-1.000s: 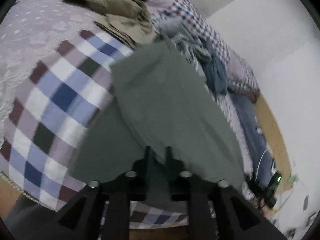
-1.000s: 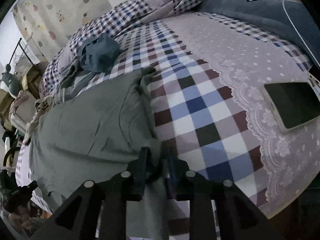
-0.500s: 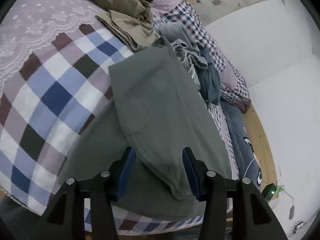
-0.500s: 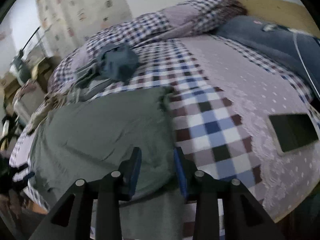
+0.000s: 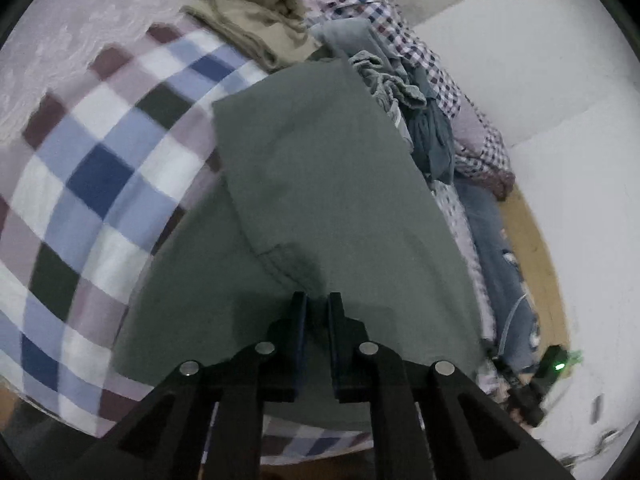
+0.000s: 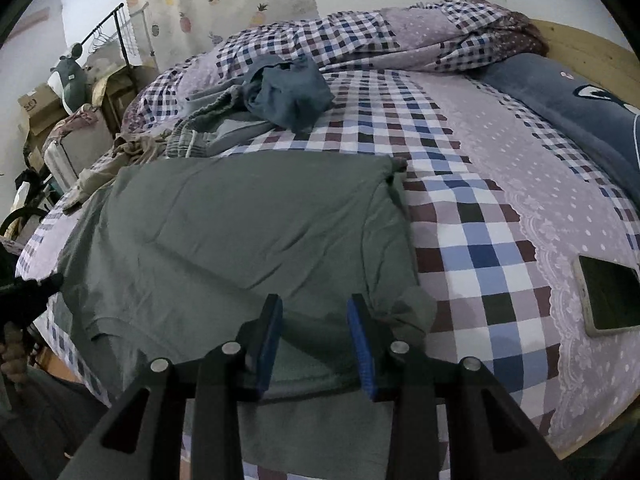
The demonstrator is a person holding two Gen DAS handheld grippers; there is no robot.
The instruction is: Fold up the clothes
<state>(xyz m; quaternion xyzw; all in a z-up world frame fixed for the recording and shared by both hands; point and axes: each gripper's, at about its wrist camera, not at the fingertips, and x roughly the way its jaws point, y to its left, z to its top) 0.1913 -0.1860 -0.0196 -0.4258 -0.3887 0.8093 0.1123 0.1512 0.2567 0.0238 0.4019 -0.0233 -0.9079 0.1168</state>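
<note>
Left wrist view: left gripper [image 5: 318, 300] low over a grey-green garment [image 5: 320, 184] spread on a checked bedsheet [image 5: 92, 168], jaws closing, only a narrow gap left between the dark fingers [image 5: 299, 320], a ridge of the garment's fabric caught in that gap. Folded-over flap of the garment with a stitched hem running toward the fingertips, lying on a wider layer of the same cloth. Beige clothes [image 5: 248, 28] heaped beyond the garment's far edge, a crumpled blue-grey pile [image 5: 416, 112] along its right side, denim jeans [image 5: 496, 248] further right near the bed's wooden edge. Right wrist view: right gripper [image 6: 314, 312] above the near edge of the same grey-green garment [image 6: 240, 232], blue-padded fingers [image 6: 270, 336] spread apart, holding nothing, cloth lying under and between them without being pinched. Garment lying flat across the near left part of the checked bedsheet [image 6: 472, 240], its lower edge hanging over the bed's side. Blue crumpled clothing [image 6: 292, 92] and a grey striped piece beyond it, a phone [image 6: 608, 296] face up on the lace-trimmed strip at right, well apart from the garment. At the left edge, a hand [image 6: 14, 356] gripping a dark handle.
</note>
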